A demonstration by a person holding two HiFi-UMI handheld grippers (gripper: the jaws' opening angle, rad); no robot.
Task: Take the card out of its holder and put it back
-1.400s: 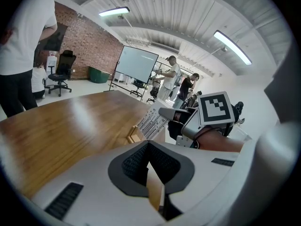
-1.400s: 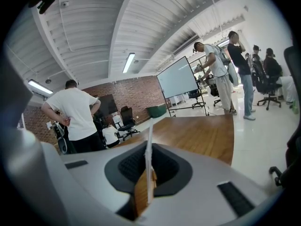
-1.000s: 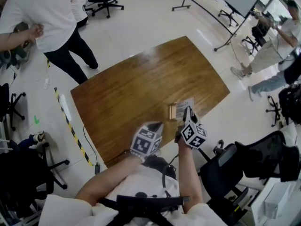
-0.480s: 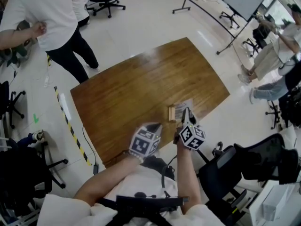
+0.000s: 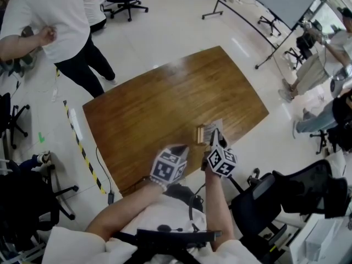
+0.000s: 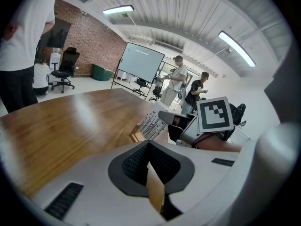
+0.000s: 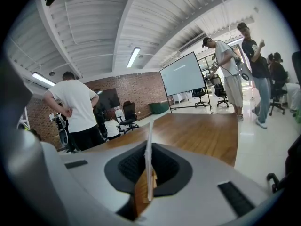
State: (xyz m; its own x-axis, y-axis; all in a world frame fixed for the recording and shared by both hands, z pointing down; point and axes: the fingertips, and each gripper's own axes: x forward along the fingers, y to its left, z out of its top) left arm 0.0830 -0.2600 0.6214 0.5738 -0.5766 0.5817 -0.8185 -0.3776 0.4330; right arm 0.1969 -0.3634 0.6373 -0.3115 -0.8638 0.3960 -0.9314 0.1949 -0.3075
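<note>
Both forearms (image 5: 124,208) are held forward, side by side. The left gripper (image 5: 183,146) is held with its fingers (image 6: 134,161) together. The right gripper (image 5: 213,136) is just beside it, with its fingers (image 7: 126,166) clamped on a thin card (image 7: 149,154), edge-on.

Brown wooden table (image 5: 165,98), glossy; 1 small card holder (image 5: 201,135) on it near right edge.

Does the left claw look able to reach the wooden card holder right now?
Probably yes. The left claw hovers close beside the holder, with only bare table between them. The right claw, shut on the card, is at the holder's other side. The left jaws are shut, though.
</note>
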